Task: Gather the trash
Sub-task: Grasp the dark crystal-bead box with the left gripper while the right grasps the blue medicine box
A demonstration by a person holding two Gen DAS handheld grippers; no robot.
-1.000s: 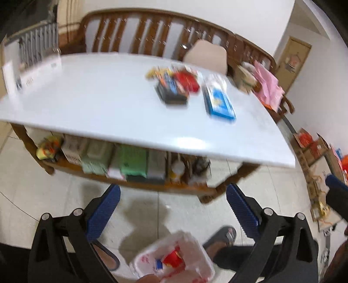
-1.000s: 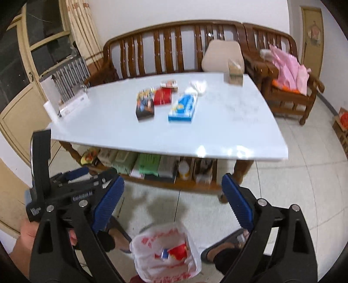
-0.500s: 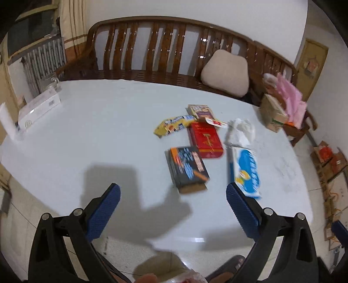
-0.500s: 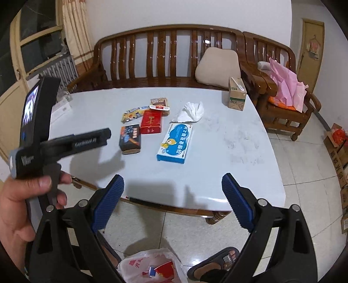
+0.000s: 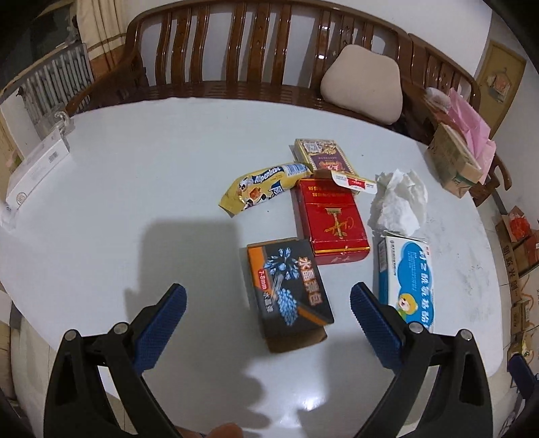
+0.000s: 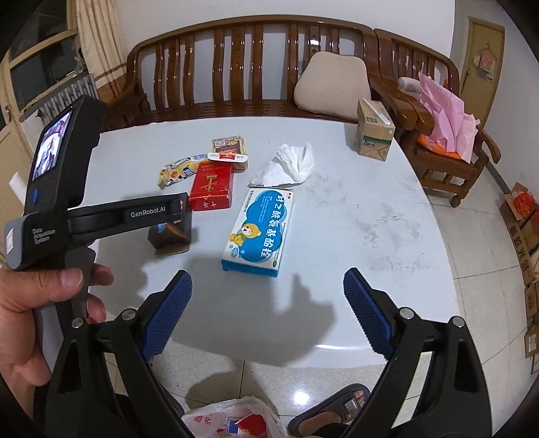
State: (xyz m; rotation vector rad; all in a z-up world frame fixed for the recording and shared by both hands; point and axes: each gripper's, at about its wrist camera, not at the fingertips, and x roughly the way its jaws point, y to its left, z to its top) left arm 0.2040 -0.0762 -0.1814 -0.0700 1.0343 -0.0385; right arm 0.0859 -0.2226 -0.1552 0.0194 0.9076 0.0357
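A glossy white tabletop (image 6: 353,236) stood before a long brown wooden bench with a slatted back (image 6: 235,60), where a beige cushion (image 6: 331,82) leaned. A wooden armchair (image 6: 448,151) stood at the right. The walls (image 6: 303,13) were white, the floor of pale shiny tiles (image 6: 478,242) reflected light, and a cream curtain (image 6: 96,43) hung left.
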